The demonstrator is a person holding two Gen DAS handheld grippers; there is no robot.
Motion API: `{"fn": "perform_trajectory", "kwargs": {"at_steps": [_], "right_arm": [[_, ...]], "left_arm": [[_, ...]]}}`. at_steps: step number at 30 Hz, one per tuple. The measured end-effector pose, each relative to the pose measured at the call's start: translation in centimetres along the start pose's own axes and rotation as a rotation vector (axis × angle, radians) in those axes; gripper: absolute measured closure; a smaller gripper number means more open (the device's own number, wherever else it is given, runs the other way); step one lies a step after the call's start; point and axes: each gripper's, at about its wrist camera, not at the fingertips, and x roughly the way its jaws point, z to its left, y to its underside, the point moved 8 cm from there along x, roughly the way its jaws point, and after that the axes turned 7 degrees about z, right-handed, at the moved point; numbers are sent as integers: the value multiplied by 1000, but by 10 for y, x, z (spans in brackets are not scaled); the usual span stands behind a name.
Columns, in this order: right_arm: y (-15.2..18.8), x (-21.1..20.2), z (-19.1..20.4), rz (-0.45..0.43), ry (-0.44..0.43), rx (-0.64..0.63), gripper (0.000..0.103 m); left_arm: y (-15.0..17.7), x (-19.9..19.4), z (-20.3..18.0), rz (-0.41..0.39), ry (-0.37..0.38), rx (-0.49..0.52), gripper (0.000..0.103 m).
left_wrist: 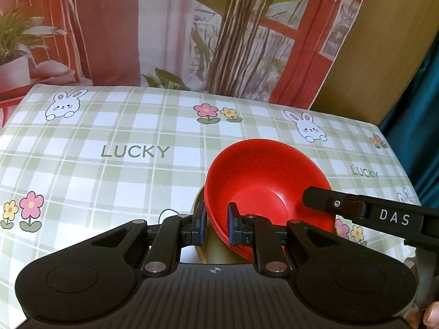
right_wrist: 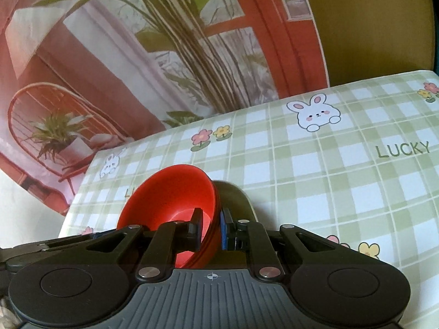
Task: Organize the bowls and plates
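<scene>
The left tongs (left_wrist: 216, 226) are closed on the near rim of a stack of red bowls (left_wrist: 263, 181), one blue-padded finger inside the rim and the other outside it. The right tongs (right_wrist: 210, 229) clamp the same stack (right_wrist: 175, 192) at its opposite edge, again with one finger inside the bowl and one outside. In the left wrist view the right tongs (left_wrist: 323, 200) reach in from the right across the stack's rim.

The bowls are glossy, plain red, wide and shallow with a small flat bottom; several thin rims show nested closely along the edge by the fingers. The stack tilts, its opening turned partly toward each camera, and its shadow falls on the surface (left_wrist: 109, 181) just beyond the fingers. That surface wears a green-and-white checked cloth printed with rabbits, flowers and the word LUCKY. Farther off hangs a backdrop (left_wrist: 164, 27) picturing plants and a red window frame.
</scene>
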Motion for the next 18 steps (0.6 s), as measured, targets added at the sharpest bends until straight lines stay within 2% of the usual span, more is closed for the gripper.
{"fn": "perform_trajectory", "kwargs": {"at_steps": [9,13,18], "right_arm": [[7,6,-1,15,20,-9,90],[6,1,0,-4,37,-18,90],[3,-19,5,-60,49,-45,86]], "left_arm": [[2,3,1,-25,-14,12,87],[1,1,2,-46,-23,0,86],[-1,-14,3,-96,-41,16,63]]}}
